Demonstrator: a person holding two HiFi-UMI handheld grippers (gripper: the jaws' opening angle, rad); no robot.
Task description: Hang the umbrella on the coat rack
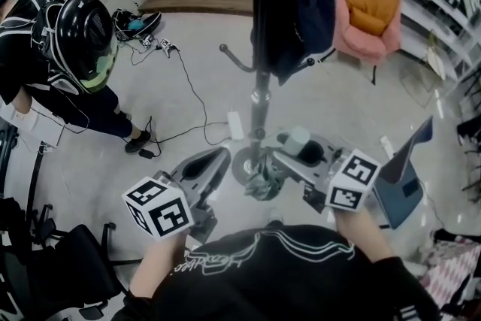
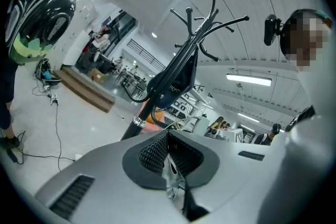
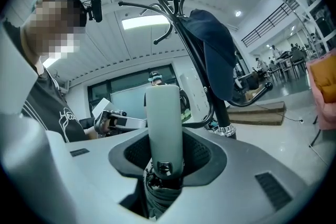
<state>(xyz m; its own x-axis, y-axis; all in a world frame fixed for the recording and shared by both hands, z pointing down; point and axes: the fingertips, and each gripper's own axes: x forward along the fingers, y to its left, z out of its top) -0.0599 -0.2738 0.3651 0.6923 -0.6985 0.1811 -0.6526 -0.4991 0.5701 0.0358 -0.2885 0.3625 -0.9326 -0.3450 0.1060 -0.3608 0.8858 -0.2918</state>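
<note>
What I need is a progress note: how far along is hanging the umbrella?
Done: the folded umbrella is gripped, right gripper on its handle, left gripper pinching its fabric. In hand: holding it low by the coat rack. Left: getting it onto a hook; none holds it.

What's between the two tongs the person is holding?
The folded umbrella, with the coat rack's round base on the floor beyond it, as the head view shows.

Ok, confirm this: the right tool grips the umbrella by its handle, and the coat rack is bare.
Not bare: the right gripper view shows a dark blue garment hanging on the coat rack. The rest holds: the right tool grips the umbrella by its handle.
</note>
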